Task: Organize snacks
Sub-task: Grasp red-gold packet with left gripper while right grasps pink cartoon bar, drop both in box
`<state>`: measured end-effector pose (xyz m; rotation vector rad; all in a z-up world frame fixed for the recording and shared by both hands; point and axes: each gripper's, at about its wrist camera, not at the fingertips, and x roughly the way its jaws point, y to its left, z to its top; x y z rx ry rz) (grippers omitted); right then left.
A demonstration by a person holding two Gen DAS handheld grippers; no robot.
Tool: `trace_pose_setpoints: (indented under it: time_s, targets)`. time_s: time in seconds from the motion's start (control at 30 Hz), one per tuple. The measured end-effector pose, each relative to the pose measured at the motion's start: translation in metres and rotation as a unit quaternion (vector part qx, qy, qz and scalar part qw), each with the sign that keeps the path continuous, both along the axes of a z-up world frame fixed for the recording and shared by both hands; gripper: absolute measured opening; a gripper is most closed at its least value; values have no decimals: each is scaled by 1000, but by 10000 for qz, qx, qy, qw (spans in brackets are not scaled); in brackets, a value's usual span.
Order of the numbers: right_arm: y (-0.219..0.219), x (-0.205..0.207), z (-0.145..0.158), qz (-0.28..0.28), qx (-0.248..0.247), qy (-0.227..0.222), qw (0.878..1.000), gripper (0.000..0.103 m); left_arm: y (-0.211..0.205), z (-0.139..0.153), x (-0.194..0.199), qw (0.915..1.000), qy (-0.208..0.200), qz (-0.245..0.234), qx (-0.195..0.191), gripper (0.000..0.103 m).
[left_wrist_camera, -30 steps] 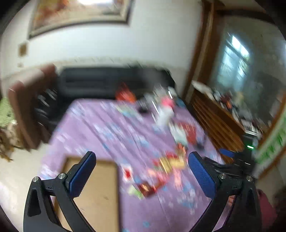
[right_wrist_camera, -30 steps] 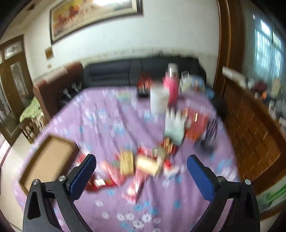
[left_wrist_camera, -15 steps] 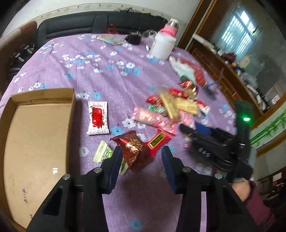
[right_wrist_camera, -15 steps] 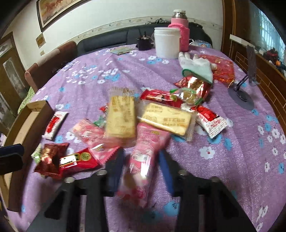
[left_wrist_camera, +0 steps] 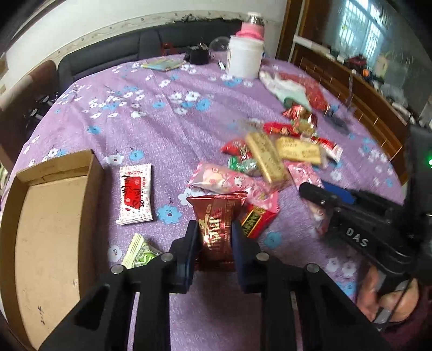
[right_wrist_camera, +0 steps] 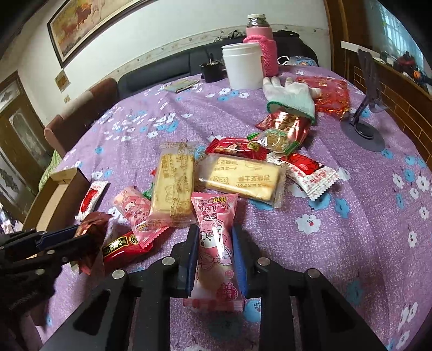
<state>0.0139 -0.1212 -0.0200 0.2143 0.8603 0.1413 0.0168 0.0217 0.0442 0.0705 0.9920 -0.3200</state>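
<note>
The far half of the left wrist view is blurred, so the snacks piled ahead and to the right of the left gripper [left_wrist_camera: 214,233] are hard to read there. The cardboard box [left_wrist_camera: 48,216], to the left of that gripper, is cut off by the frame edge. In the right wrist view the left gripper enters only partly, from the lower left corner, dark and half hidden.

The surface [right_wrist_camera: 364,216] wears a purple cloth with white and blue flowers. Well beyond the right gripper [right_wrist_camera: 216,251] stand a white tub [right_wrist_camera: 243,66] and a pink-sleeved flask [right_wrist_camera: 260,47], with a white glove [right_wrist_camera: 293,93] nearer. Behind them are a dark sofa [right_wrist_camera: 162,73] and a framed picture [right_wrist_camera: 89,24] on the wall.

The left gripper has closed to a narrow gap, its blue pads pressing the sides of a dark red snack packet [left_wrist_camera: 217,221] that rests on the cloth. The right gripper's jaws are closing on a pink snack packet [right_wrist_camera: 216,237], which lies lengthwise between the pads and touches both. Just ahead of it lie two yellow biscuit packs [right_wrist_camera: 172,179].
</note>
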Motion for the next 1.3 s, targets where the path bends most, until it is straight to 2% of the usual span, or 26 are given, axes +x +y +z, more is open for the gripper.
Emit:
trace_pose_setpoints:
  time_s: [0.17,0.33,0.47,0.57,0.67,0.8,0.87,0.93,1.03,1.2,1.3]
  targets:
    - [-1,-10,10,-5,73,-308,9995,24,18,30,-28,9983,-234,43,-530,23]
    - [7,-23,25,117,59,-570,9983,24,64,70,-65,9941,-567,176,-910,23]
    - [22,-38,54,307,129,-663,9972,25,116,92,-74,9917,-663,403,-1030,23]
    - [48,-40,76,676,137,-627,9956,25,152,97,-64,9916,-679,682,-866,23]
    - [87,-31,89,1125,177,-468,9924,25,181,92,-41,9900,-532,928,-919,23]
    - [149,-10,93,1598,271,-204,9866,25,211,65,-4,9841,-122,1279,-1229,23]
    - [180,3,88,1768,296,-69,9838,25,222,49,11,9798,61,1447,-1378,23]
    - [208,15,81,1893,333,95,9813,25,235,32,26,9724,293,1584,-1689,23]
    - [244,36,69,1932,88,218,9809,25,243,14,41,9639,477,1732,-1964,23]
    - [270,63,49,1795,-386,326,9825,26,241,-2,63,9602,607,1797,-2050,23]
    - [273,72,39,1706,-477,330,9836,27,241,-10,72,9583,628,1824,-2107,26]
